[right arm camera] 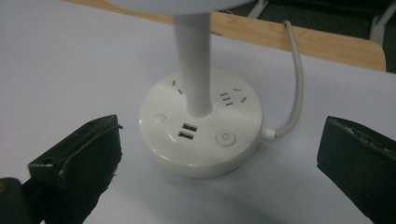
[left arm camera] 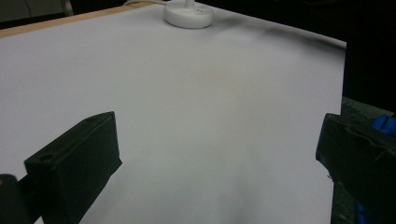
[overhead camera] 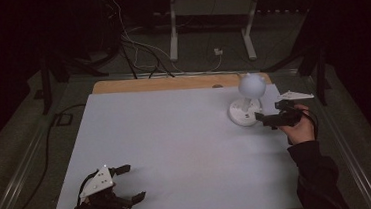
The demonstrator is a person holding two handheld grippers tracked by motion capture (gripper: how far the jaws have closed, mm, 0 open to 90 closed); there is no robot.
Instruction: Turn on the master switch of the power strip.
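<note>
In the high view, a white desk lamp (overhead camera: 246,101) with a round base and globe head stands at the upper right of the white table (overhead camera: 177,150), whose wooden edge shows along the top. The right gripper (overhead camera: 261,118), held in a hand (overhead camera: 299,128) at the right of the frame, points at the lamp's base from just beside it. The left gripper (overhead camera: 131,182) sits at the lower left, jaws spread wide and empty. In the left gripper view, both jaws stand far apart over bare table, with the lamp base (left arm camera: 188,15) at the top centre. In the right gripper view, the wide-open jaws flank the base (right arm camera: 202,128) without touching it; two USB ports (right arm camera: 187,131), a power button (right arm camera: 225,138) and a white cord (right arm camera: 294,84) at the right are visible.
</note>
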